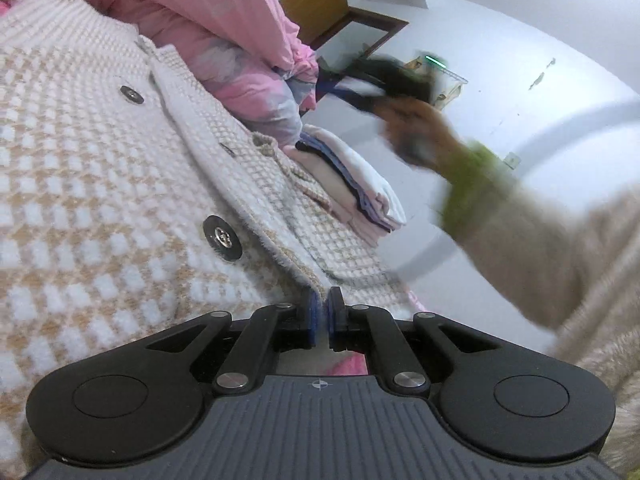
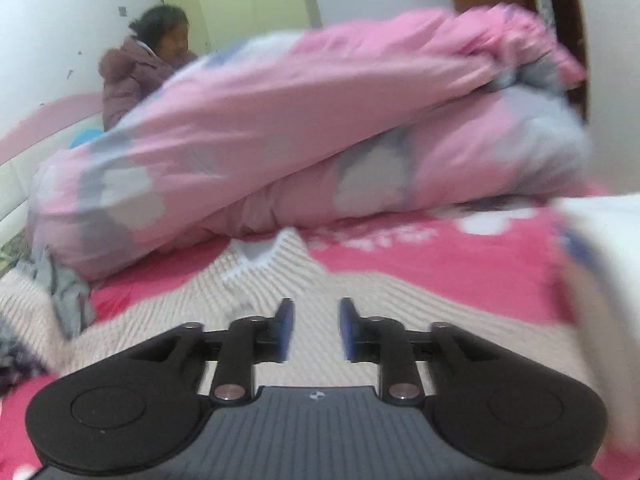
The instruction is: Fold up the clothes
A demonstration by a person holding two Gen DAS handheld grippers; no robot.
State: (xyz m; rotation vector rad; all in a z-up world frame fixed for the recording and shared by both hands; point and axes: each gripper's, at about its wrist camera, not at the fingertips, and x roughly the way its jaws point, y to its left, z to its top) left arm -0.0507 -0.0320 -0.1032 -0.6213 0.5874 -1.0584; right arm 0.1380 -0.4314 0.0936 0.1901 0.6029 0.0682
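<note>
Nearest the left wrist camera, the left gripper [image 1: 323,312] has its fingers pinched on the front edge of a beige-and-white checked coat [image 1: 100,184] with dark buttons [image 1: 222,237]. Beyond it lies a stack of folded clothes [image 1: 356,188], then a pink duvet [image 1: 224,20]. On the right, the right gripper [image 2: 316,328] hangs with fingers parted over a ribbed cream sweater [image 2: 360,300] on the red bed sheet [image 2: 440,248]; a person [image 2: 140,68] sits behind the duvet.

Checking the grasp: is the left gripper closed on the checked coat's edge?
Yes, the left gripper pinches the checked coat hem between nearly touching pads.
</note>
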